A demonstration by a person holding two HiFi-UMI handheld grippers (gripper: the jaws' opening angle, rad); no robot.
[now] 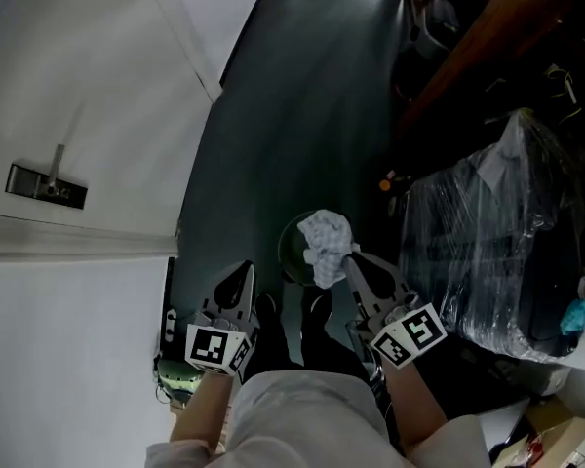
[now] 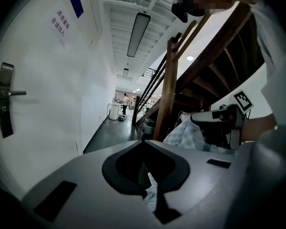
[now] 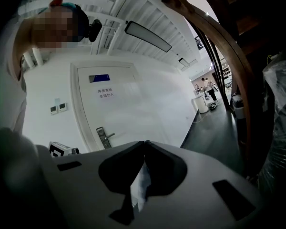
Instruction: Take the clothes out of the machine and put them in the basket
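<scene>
My right gripper (image 1: 349,257) is shut on a pale checked cloth (image 1: 326,241), which hangs bunched over the rim of a dark green round basket (image 1: 291,252) on the floor. In the right gripper view the jaws (image 3: 144,143) meet at their tips, and a strip of the cloth (image 3: 139,187) shows in the slit behind them. My left gripper (image 1: 246,266) hangs to the left of the basket with its jaws together (image 2: 143,142). A pale scrap (image 2: 151,194) shows in its slit, but I cannot tell what it is. The left gripper view also shows the cloth (image 2: 185,133) at the right gripper (image 2: 220,123).
A white door with a metal handle (image 1: 47,185) stands at the left. A plastic-wrapped bundle (image 1: 497,252) sits close to the right of the basket. A wooden stair beam (image 1: 487,27) crosses the upper right. Dark floor (image 1: 302,96) stretches ahead.
</scene>
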